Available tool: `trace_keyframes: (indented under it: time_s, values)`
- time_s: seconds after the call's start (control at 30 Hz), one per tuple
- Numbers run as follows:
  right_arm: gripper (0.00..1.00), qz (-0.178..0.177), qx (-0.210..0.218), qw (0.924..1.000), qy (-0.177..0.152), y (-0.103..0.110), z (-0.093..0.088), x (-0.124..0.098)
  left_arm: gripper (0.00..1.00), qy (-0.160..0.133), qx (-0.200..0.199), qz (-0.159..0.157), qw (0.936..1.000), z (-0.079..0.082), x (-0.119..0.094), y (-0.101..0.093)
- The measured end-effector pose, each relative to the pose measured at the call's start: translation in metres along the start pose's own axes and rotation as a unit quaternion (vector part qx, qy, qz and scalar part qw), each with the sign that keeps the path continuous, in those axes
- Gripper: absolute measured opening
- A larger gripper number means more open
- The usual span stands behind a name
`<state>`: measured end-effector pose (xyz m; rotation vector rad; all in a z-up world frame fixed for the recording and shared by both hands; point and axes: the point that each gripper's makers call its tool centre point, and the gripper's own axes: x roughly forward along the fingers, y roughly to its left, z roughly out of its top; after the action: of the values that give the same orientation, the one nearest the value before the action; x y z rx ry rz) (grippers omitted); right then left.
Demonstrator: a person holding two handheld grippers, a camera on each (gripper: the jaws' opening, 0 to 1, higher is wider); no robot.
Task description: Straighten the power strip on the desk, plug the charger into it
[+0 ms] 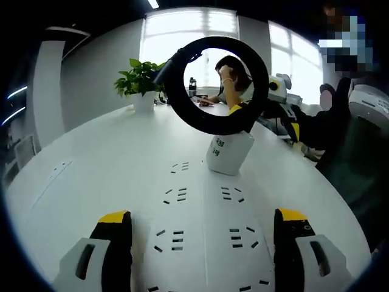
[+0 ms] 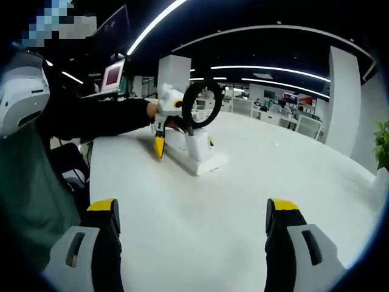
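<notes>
1. Presently, the left gripper [image 1: 203,234] is held wide open, nothing grasped, over the power strip [image 1: 203,213].
2. Ahead, the charger [image 1: 228,152] is seen plugged in.
3. Right gripper [image 2: 191,234] is held open, empty, above the table [image 2: 273,176].

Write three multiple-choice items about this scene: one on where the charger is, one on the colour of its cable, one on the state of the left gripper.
1. Where is the white charger?
A. standing on the power strip
B. beside the potted plant
C. between the right gripper jaws

2. What colour is the looped cable?
A. white
B. black
C. yellow

3. How is the left gripper?
A. shut on the charger
B. shut on the cable
C. open

Answers: 1 A, it stands among the strip's sockets; 2 B, the loop is black; 3 C, its jaws stand apart over the strip.
</notes>
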<state>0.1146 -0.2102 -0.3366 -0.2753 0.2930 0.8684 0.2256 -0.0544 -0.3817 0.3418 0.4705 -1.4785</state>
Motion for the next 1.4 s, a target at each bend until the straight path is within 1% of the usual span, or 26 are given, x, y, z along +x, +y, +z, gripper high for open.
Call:
trace_keyframes:
  time_s: [0.2,0.3,0.37,0.5,0.6,0.67,0.7,0.73,0.8,0.87,1.0,1.07,1.1,1.17,1.3,1.4]
  values:
    - [0.99,0.001,0.0,1.0,0.002,0.001,-0.002,0.001,0.99,-0.004,-0.006,0.005,1.0,0.001,-0.003,0.0]
    - [0.99,0.0,-0.001,1.0,0.001,0.0,0.0,0.001,0.99,0.003,-0.004,0.025,0.9997,0.002,-0.009,0.005]
    - [1.0,-0.003,-0.002,1.0,0.004,0.0,-0.001,0.002,0.99,0.016,0.003,0.045,0.9989,-0.001,-0.013,0.01]
    - [1.0,0.0,-0.002,1.0,0.002,0.001,0.001,0.003,0.99,0.006,-0.011,0.057,0.9983,0.003,-0.019,0.011]
    - [1.0,0.001,-0.004,1.0,0.003,0.002,-0.001,0.004,0.99,0.006,-0.014,0.071,0.9974,0.002,-0.023,0.013]
    - [1.0,0.002,-0.002,1.0,0.002,0.001,-0.001,0.004,0.99,0.011,-0.012,0.079,0.9967,-0.001,-0.026,0.014]
    - [1.0,0.001,-0.002,1.0,0.001,0.001,-0.001,0.004,0.99,0.016,-0.008,0.08,0.9966,-0.003,-0.027,0.014]
    - [1.0,0.001,-0.002,1.0,0.001,0.001,-0.001,0.004,0.99,0.029,-0.005,0.079,0.9965,-0.007,-0.028,0.013]
    - [1.0,0.001,-0.004,1.0,0.002,0.001,-0.001,0.004,0.99,0.034,-0.003,0.083,0.996,-0.01,-0.029,0.011]
    - [1.0,0.002,-0.004,1.0,0.002,0.001,0.0,0.004,0.99,0.029,-0.007,0.088,0.9956,-0.009,-0.031,0.01]
    - [1.0,0.002,-0.005,1.0,0.003,0.001,-0.001,0.006,0.99,0.011,-0.035,0.088,0.9955,-0.002,-0.034,0.005]
    - [1.0,0.002,-0.005,1.0,0.003,0.001,0.0,0.006,0.99,0.003,-0.042,0.099,0.9942,0.0,-0.037,0.007]
    - [1.0,0.002,-0.005,1.0,0.002,0.001,0.0,0.007,0.99,0.0,-0.042,0.111,0.9929,0.001,-0.039,0.01]
    - [0.99,0.002,-0.005,1.0,0.001,0.001,0.0,0.007,0.99,0.001,-0.051,0.127,0.9906,0.0,-0.042,0.012]
    - [0.99,0.003,-0.007,1.0,0.001,0.003,0.002,0.008,0.99,0.001,-0.056,0.139,0.9887,0.001,-0.046,0.009]
    - [0.99,0.002,-0.01,0.9999,0.001,0.004,0.003,0.007,0.99,0.001,-0.053,0.149,0.9874,0.001,-0.05,0.006]
